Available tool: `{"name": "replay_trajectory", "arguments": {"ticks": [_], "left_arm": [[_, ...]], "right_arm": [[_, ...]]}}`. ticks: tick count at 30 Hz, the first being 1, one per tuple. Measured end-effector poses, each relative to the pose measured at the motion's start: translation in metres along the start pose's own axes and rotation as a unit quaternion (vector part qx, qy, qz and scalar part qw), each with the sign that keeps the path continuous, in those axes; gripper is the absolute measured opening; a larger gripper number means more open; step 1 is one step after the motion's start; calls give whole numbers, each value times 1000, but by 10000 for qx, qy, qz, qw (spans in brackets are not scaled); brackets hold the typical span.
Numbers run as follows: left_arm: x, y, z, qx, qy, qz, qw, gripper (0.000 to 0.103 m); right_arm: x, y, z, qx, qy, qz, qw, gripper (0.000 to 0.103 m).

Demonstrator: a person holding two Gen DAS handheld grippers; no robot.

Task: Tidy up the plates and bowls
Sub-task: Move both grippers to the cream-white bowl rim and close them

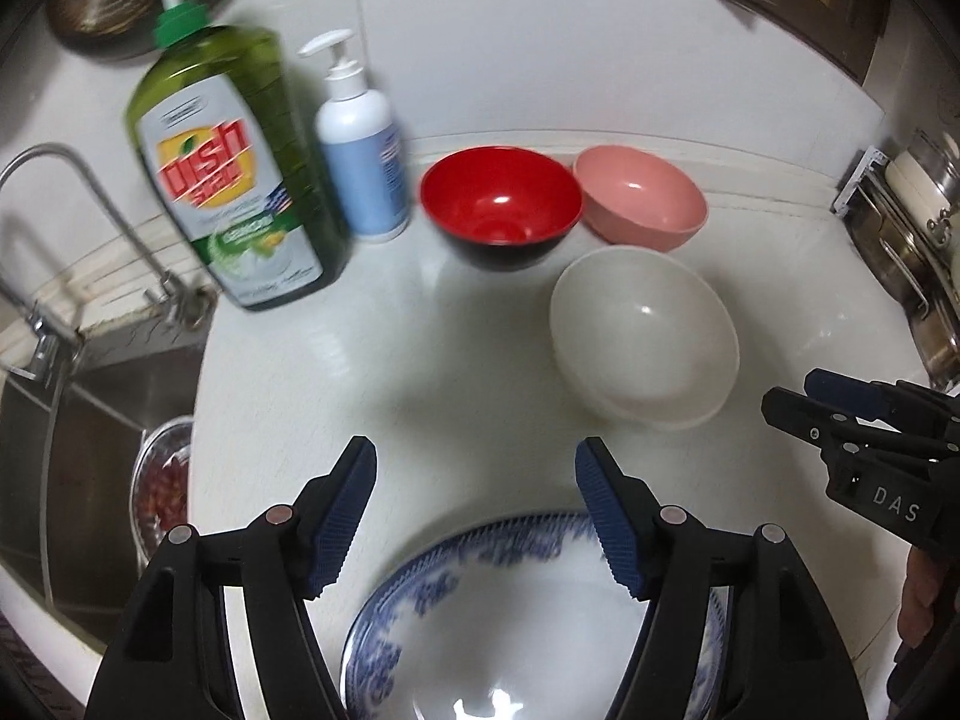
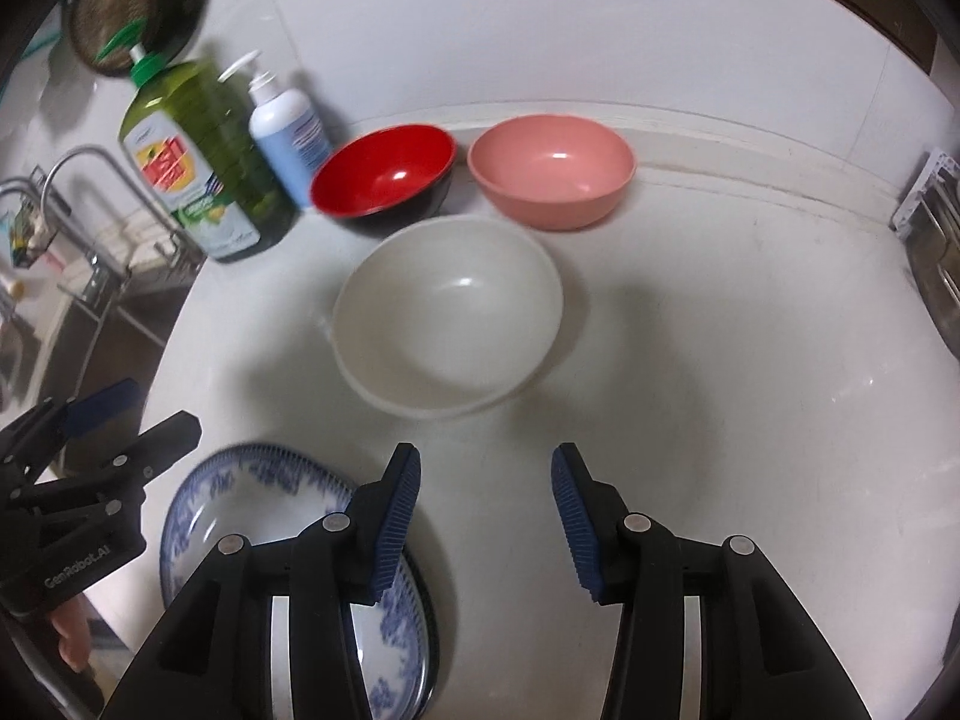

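Left gripper (image 1: pixel 475 468) wide, holding nothing, above blue plate (image 1: pixel 528 618) at counter's near edge. Right gripper (image 2: pixel 486 474) wide, holding nothing, near white bowl (image 2: pixel 447 312). Plate could slip off, break. Bowl could tip if bumped.

The glossy white countertop (image 2: pixel 720 360) carries three bowls near the back wall: a red bowl with black outside (image 2: pixel 384 177), a pink plastic bowl (image 2: pixel 552 171) beside it, and a white bowl (image 2: pixel 447 312) in front. A blue-patterned white plate (image 1: pixel 528 618) lies at the front. A green dish-soap bottle (image 1: pixel 231 174) and a white-and-blue pump bottle (image 1: pixel 363 162), somewhat blurred, stand at the left.
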State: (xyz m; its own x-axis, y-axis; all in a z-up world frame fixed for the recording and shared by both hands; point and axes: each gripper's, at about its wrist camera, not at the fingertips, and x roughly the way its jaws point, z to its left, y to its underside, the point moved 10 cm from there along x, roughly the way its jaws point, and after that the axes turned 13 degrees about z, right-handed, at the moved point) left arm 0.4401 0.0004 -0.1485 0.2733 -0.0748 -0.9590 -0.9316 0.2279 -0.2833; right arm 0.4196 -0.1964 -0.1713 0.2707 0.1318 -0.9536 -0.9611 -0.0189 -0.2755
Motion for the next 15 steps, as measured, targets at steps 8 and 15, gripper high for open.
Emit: {"name": "replay_trajectory", "arguments": {"ticks": [8,15], "left_arm": [[28,-33,-17,176,110,172,9996,65],[59,-50,-25,272,219,456,9984,56]], "right_arm": [[7,-29,-17,296,-55,36,9995,47],[23,-43,-23,417,-80,185,9989,46]]}}
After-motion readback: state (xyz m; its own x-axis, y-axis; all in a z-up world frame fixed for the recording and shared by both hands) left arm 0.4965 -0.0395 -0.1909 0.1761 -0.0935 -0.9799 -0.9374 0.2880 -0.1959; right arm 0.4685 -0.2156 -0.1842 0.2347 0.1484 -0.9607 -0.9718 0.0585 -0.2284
